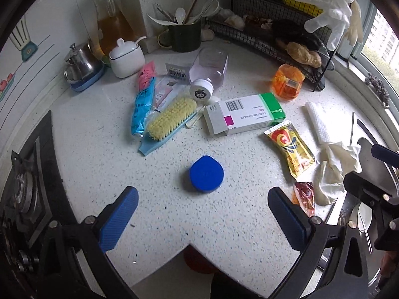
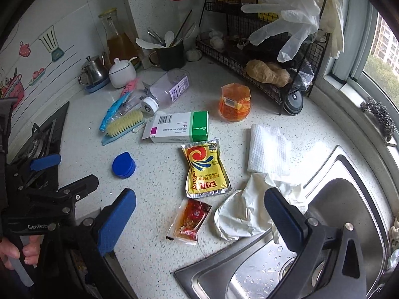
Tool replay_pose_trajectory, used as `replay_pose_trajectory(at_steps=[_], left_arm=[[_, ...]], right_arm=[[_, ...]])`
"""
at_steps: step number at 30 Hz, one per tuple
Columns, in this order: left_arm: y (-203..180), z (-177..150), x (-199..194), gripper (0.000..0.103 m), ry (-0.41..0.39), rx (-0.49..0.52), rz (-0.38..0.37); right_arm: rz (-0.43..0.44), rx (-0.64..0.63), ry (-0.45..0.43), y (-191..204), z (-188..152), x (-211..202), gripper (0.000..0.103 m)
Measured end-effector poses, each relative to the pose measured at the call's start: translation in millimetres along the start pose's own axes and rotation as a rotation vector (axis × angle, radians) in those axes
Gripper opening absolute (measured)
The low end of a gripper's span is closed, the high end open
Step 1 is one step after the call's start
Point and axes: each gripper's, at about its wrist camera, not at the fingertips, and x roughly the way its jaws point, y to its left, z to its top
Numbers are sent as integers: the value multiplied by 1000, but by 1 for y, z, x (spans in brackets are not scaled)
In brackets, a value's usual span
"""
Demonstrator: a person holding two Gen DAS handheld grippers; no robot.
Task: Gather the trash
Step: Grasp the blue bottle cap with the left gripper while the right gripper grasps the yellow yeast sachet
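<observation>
Both claws are wide open and hold nothing: the left gripper [image 1: 203,219] hovers lined up on the blue cap [image 1: 206,173], probably its first pick, while the right gripper [image 2: 199,220] straddles the red sauce sachet [image 2: 189,221] beside the crumpled tissue [image 2: 245,214] at the sink [image 2: 349,199] edge. Trash lies loose on the countertop [image 2: 154,179], including the yellow yeast packet [image 2: 205,168] and medicine box [image 2: 177,127]. Only the right view shows the sink basin; only the left shows a red object [image 1: 197,259] below the counter edge, possibly a bin.

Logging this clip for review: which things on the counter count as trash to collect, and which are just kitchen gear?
Likely trash: yellow yeast packet, red sauce sachet, crumpled tissue, blue cap, medicine box.

Kitchen gear: scrub brush, sugar pot, steel teapot, utensil mug.
</observation>
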Motion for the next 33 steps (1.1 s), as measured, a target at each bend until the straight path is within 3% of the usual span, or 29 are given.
replay_pose_trajectory(at_steps=[9, 15, 17, 21, 25, 29, 33], left_arm=[[1, 21, 64, 103, 119, 39, 35], [2, 23, 82, 101, 165, 37, 29], [1, 25, 86, 95, 172, 31, 10], [-3, 23, 96, 67, 194, 54, 33], [-4, 25, 95, 43, 185, 54, -9], [-9, 24, 95, 43, 178, 88, -8], [-2, 22, 87, 43, 164, 36, -24]], right_arm=[[5, 14, 110, -11, 18, 50, 103], [36, 19, 141, -18, 22, 61, 99], [50, 13, 153, -18, 24, 64, 97], [73, 12, 165, -19, 28, 71, 96], [81, 10, 181, -17, 33, 77, 95], [86, 10, 214, -12, 40, 89, 94], [55, -17, 250, -4, 45, 107, 94]])
